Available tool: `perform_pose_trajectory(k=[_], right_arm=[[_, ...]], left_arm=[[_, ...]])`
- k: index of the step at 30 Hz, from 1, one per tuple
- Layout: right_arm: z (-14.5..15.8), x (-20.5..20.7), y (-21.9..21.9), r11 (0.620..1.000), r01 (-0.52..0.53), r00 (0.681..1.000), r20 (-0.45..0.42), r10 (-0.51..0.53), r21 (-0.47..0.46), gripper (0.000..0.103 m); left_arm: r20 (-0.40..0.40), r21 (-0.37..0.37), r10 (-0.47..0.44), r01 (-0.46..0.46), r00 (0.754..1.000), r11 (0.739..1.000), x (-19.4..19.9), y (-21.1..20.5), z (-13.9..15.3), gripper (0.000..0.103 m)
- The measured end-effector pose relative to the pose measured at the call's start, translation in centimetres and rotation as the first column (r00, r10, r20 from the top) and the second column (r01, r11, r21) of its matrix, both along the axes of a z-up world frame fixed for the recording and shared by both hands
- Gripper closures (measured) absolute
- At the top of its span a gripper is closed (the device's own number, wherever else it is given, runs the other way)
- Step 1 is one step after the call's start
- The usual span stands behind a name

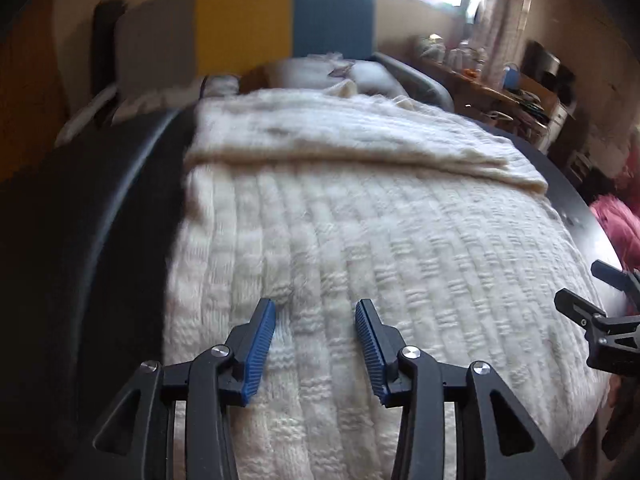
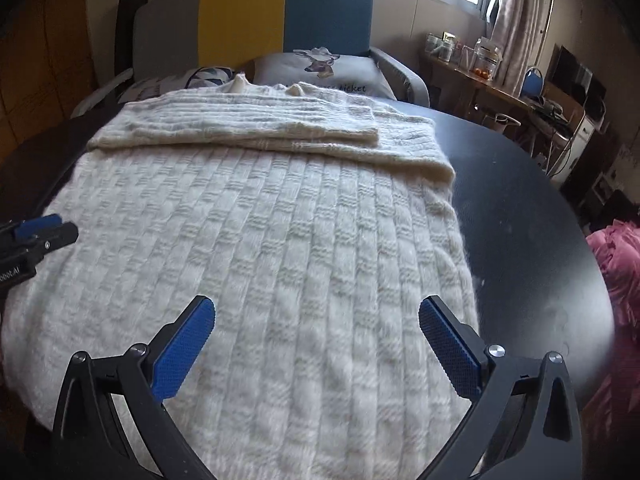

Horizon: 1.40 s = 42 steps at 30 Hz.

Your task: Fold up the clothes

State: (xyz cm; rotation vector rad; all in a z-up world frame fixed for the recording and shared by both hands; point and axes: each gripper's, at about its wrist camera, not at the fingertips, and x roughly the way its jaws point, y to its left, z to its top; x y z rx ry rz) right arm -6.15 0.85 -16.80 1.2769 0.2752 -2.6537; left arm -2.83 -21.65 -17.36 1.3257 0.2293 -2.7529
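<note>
Lying flat on a dark round table (image 2: 520,208), the cream knitted sweater (image 2: 260,240) covered most of the tabletop, its body spread toward the near edge. Both sleeves (image 2: 240,128) were already folded across the chest at the 12 o'clock side of the garment, one over the other. The hem lay nearest the cameras, at 6 o'clock.

The left gripper (image 1: 316,320) hovered over the hem region toward the garment's 9 o'clock edge. Its jaws stood apart with nothing between the pads, though knit showed beneath them. The right gripper (image 2: 316,320) hung over the hem toward the 3 o'clock edge, jaws spread wide and likewise empty. Whether either set of pads touched the knit could not be determined.

In my judgement the step in hand was the taking of the hem at two points for a fold toward the collar. To do this well, each gripper should be placed close to its own corner of the hem, level with the other, and closed on the full thickness of both layers. The knit appeared thick and loose, so a shallow pinch would likely slip or drag only the top layer. The lift should be even on both sides, lest the folded sleeves be disturbed.
</note>
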Motion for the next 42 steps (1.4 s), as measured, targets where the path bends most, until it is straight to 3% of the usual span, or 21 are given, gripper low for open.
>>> perform_pose_trajectory(k=[4, 5, 7, 10, 15, 20, 25, 30, 33, 40, 42], right_arm=[[-2.3, -1.1, 0.7, 0.999, 0.022, 0.997, 0.077, -0.018, -0.047, 0.0], [-2.3, -1.2, 0.9, 0.998, 0.024, 0.996, 0.084, -0.019, -0.059, 0.0], [-1.8, -1.6, 0.8, 0.999, 0.008, 0.997, 0.078, -0.004, -0.05, 0.0], [-0.3, -2.5, 0.2, 0.999, -0.018, 0.999, 0.032, 0.02, -0.043, 0.0], [-1.0, -5.4, -1.6, 0.998, -0.056, 0.996, 0.07, 0.058, -0.025, 0.0], [-2.6, -6.3, -1.1, 0.994, -0.059, 0.992, 0.107, 0.068, -0.091, 0.0], [-2.0, -6.3, -0.3, 0.99, -0.073, 0.992, 0.094, 0.084, -0.119, 0.0], [-0.9, -8.1, 0.8, 0.987, -0.041, 0.995, 0.088, 0.055, -0.153, 0.0], [-2.5, -9.6, 0.8, 0.995, -0.025, 0.988, 0.147, 0.039, -0.092, 0.0], [-2.6, -8.8, 1.8, 0.992, -0.028, 0.992, 0.117, 0.042, -0.12, 0.0], [-2.0, -8.9, 1.8, 0.994, -0.032, 0.994, 0.105, 0.043, -0.105, 0.0]], left_arm=[[-0.03, -0.043, -0.024, 0.023, 0.999, 0.999, 0.6, 0.6, 0.4, 0.06], [-0.044, -0.023, -0.029, 0.028, 0.999, 0.999, 0.7, 0.6, 0.8, 0.06], [-0.077, 0.016, -0.03, 0.032, 0.997, 0.999, 0.2, 0.4, 2.0, 0.06], [-0.107, 0.003, -0.033, 0.034, 0.994, 0.999, -1.3, 0.4, 3.1, 0.06], [0.001, -0.011, -0.016, 0.016, 1.0, 1.0, -3.9, -0.2, 0.7, 0.06], [-0.016, -0.034, -0.034, 0.033, 0.999, 0.999, -3.3, 0.0, -0.1, 0.059], [-0.082, -0.032, -0.028, 0.026, 0.996, 0.999, -3.5, 0.6, 2.2, 0.059], [-0.006, -0.072, -0.015, 0.015, 1.0, 0.997, -6.2, 0.8, 1.5, 0.059], [0.032, -0.071, 0.013, -0.01, 0.999, 0.997, -6.7, 0.5, -0.2, 0.059], [-0.03, 0.006, 0.026, -0.026, 0.999, 1.0, -5.9, -0.9, 1.5, 0.059], [-0.056, -0.011, 0.029, -0.03, 0.998, 0.999, -6.3, -1.4, 2.5, 0.059]])
